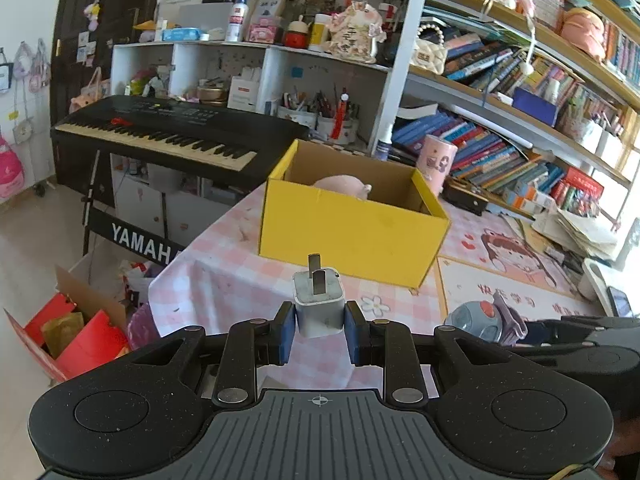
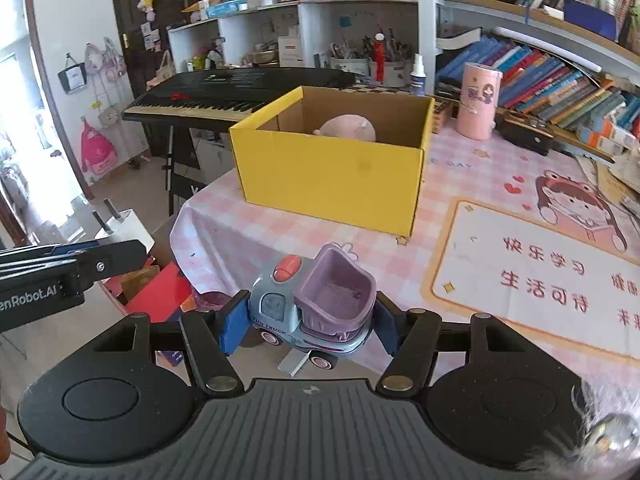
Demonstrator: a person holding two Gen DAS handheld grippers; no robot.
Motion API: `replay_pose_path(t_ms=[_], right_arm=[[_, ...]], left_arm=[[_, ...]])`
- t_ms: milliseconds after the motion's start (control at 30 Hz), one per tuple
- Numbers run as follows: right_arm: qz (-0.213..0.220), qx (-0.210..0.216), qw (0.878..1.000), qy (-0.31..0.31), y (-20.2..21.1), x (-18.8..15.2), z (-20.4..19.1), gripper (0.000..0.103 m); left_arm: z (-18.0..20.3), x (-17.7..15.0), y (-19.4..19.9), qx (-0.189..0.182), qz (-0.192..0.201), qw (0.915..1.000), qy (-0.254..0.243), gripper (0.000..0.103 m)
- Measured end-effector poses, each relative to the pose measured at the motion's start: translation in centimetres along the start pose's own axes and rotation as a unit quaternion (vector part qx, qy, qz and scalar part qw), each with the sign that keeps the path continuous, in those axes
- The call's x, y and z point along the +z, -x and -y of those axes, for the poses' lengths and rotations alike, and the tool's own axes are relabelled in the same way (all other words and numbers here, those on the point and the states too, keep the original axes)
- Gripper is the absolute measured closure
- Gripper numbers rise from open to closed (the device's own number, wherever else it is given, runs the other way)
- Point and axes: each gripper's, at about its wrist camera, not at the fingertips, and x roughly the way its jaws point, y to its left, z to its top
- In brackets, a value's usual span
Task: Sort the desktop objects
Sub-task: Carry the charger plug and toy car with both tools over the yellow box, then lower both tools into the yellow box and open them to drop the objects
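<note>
A cluttered study: crowded bookshelves (image 1: 520,148) run along the right wall, and a black Yamaha keyboard (image 1: 168,136) on a stand occupies the left background beside white cubby shelves (image 2: 320,28). In the foreground lies a table (image 2: 248,232) covered by a pink checked cloth, with a cartoon desk mat (image 2: 540,272) bearing a girl figure and Chinese text on its right part.

A yellow cardboard box (image 2: 332,176), open at the top, stands on the far left part of the table. Inside it a pink plush toy (image 2: 350,130) shows above the front wall. A pink cylindrical tin (image 2: 478,100) stands behind the box to its right, near the books. On the floor left of the table, a red carton (image 1: 80,340) holds loose items.

The right gripper (image 2: 308,320) is clenched on a toy truck (image 2: 312,304), its blue pads pressing the grey-blue cab on one side and the purple tipper bed on the other. The truck is held above the near table edge, in front of the box and apart from it; a small white block (image 2: 294,361) shows just beneath its wheels.

The left gripper (image 1: 320,330) grasps a white charger plug (image 1: 319,304) between its blue pads, the two metal prongs pointing up and forward. The plug is held in the air over the near left corner of the table, short of the box. From the right wrist view the same plug appears at far left, beyond the table edge
</note>
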Motion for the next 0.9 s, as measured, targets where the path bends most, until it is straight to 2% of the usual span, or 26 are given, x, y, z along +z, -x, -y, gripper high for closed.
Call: replay_pose_path(t_ms=[200, 333, 633, 733, 900], right_arm=[[-0.003, 0.013, 1.000, -0.005, -2.0, 1.6, 1.4, 0.042], [0.012, 0.023, 1.000, -0.007, -3.6, 3.8, 2.7, 0.042], [0.076, 0.038, 0.996, 0.011, -7.4, 11.6, 6.7, 0.042], [0.084, 0.041, 0.995, 0.033, -9.3, 14.2, 8.0, 0.042], [0.051, 0.044, 0.991, 0.119, -14.2, 17.2, 9.1, 0.042]], left_arm=[[0.5, 2.2, -2.5, 0.006, 0.012, 0.9999, -0.001, 0.078], [1.5, 4.8, -4.7, 0.010, 0.030, 0.9995, -0.006, 0.078], [4.3, 10.2, -11.4, 0.020, 0.050, 0.9981, -0.031, 0.078], [4.8, 11.2, -14.0, 0.030, 0.042, 0.9979, -0.039, 0.078], [5.2, 12.0, -18.2, 0.042, 0.004, 0.9973, -0.060, 0.078]])
